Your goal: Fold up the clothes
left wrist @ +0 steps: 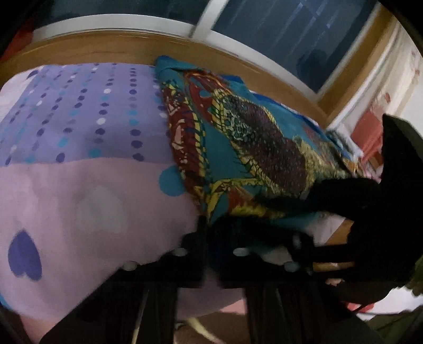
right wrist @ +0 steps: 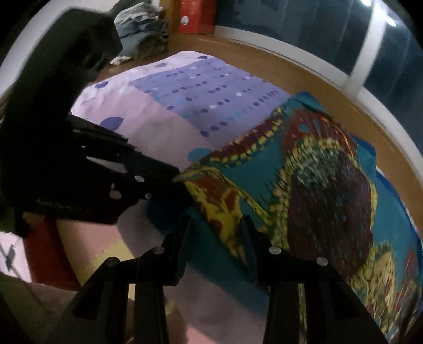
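A teal cloth (left wrist: 264,137) printed with red, yellow and dark purple patterns lies on the right half of the bed. My left gripper (left wrist: 207,227) is shut on the cloth's near corner. From the right wrist view the left gripper (right wrist: 177,180) pinches that corner a little above the sheet. My right gripper (right wrist: 215,225) has its fingers apart, and the near edge of the cloth (right wrist: 330,185) runs between them. In the left wrist view the right gripper (left wrist: 304,195) shows as a dark shape over the same edge, to the right. Both views are blurred.
The bed has a pink and lilac sheet (left wrist: 92,185) with dots and hearts. A wooden ledge (left wrist: 105,47) and a dark window (left wrist: 290,26) run behind the bed. A pile of folded clothes (right wrist: 142,29) and a red box (right wrist: 195,16) sit at the far left.
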{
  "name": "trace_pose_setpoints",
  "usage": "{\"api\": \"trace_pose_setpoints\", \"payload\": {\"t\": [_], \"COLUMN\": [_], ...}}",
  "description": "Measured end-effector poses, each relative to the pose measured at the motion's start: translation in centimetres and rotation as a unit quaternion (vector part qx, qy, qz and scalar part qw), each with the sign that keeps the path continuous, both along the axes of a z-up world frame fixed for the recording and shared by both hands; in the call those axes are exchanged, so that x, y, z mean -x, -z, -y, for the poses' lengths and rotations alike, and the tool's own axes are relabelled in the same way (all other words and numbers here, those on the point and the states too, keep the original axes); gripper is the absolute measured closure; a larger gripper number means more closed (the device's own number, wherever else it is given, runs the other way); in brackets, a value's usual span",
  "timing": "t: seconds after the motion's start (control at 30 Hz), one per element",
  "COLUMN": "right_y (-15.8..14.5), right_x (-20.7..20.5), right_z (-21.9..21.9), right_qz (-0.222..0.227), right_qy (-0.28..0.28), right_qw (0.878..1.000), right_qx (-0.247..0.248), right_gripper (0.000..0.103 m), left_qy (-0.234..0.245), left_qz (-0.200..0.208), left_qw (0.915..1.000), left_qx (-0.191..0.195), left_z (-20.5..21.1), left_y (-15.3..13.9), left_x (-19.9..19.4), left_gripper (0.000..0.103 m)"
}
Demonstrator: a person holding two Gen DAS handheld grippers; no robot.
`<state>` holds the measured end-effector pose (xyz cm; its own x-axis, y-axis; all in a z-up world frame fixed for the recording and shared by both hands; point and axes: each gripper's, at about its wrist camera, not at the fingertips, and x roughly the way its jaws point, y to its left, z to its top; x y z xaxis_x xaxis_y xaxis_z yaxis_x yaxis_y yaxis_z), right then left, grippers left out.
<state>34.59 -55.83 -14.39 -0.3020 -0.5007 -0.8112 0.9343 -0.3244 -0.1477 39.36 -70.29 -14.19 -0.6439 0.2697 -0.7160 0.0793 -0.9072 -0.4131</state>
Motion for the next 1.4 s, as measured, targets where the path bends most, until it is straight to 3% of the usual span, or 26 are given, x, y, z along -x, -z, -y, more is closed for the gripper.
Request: {"api": "trace_pose_setpoints", "payload": {"t": [0.03, 0.2, 0.33, 0.6, 0.7, 0.77, 0.87, 0.9, 0.97, 1.13, 1.2, 1.23, 1.3, 1.4], "right_y": [-0.3, -2.4, -1.8, -0.1, -1.4, -2.7, -4.0, -4.1, -3.5, -1.6, -1.6, -1.7, -1.8, -4.5], "right_x": [-0.2, -2.0, -3.4, -4.0, -3.8, -2.5, 1.1, 2.4, 5.7, 9.9, 10.0, 9.9, 9.8, 10.2], "right_z": [-0.1, -1.5, -2.2, -2.2, -4.1, -7.4, -13.6, -15.6, -19.6, -21.5, -20.6, -20.1, -19.0, -18.3], "right_qz": [0.0, -0.004, -0.002, 0.0, 0.004, 0.004, 0.032, 0.053, 0.123, 0.262, 0.256, 0.25, 0.239, 0.185], "right_qy": [-0.003, -0.028, -0.049, -0.031, 0.01, 0.074, 0.199, 0.239, 0.307, 0.325, 0.309, 0.301, 0.284, 0.265], "right_qw": [1.0, 0.999, 0.999, 1.0, 1.0, 0.997, 0.977, 0.967, 0.938, 0.898, 0.906, 0.911, 0.921, 0.938], "right_qx": [0.007, 0.029, 0.01, 0.004, 0.013, 0.032, 0.063, 0.072, 0.102, 0.14, 0.132, 0.127, 0.117, 0.127], "right_gripper": [0.102, 0.102, 0.102, 0.102, 0.101, 0.099, 0.082, 0.072, 0.069, 0.069, 0.073, 0.099, 0.102, 0.102], "left_qy": [-0.009, -0.034, -0.046, -0.057, -0.056, -0.054, -0.05, -0.048, -0.046, -0.047, -0.049, -0.051, -0.057, -0.062], "left_qz": [-0.004, -0.006, 0.014, 0.023, 0.023, 0.024, 0.024, 0.024, 0.025, 0.032, 0.034, 0.034, 0.036, 0.037], "left_qw": [0.9999, 0.9983, 0.9968, 0.9954, 0.996, 0.996, 0.9961, 0.9963, 0.9967, 0.9969, 0.9969, 0.9968, 0.9965, 0.9962], "left_qx": [-0.007, -0.047, -0.063, -0.074, -0.067, -0.068, -0.069, -0.067, -0.062, -0.054, -0.052, -0.051, -0.05, -0.049], "left_z": [0.0, -0.6, -0.6, -0.2, -0.4, -0.4, -0.5, -0.6, -0.8, -1.1, -1.2, -1.3, -1.4, -1.6], "left_y": [-0.3, -1.1, 0.0, 1.3, 1.1, 1.3, 1.4, 1.4, 1.4, 1.3, 1.3, 1.3, 1.2, 1.2], "left_x": [-0.6, -3.2, -3.7, -3.3, -3.1, -2.8, -2.6, -2.5, -2.3, -1.9, -1.9, -1.9, -1.9, -1.9], "left_gripper": [0.099, 0.1, 0.1, 0.1, 0.1, 0.1, 0.1, 0.1, 0.1, 0.1, 0.1, 0.1, 0.1, 0.099]}}
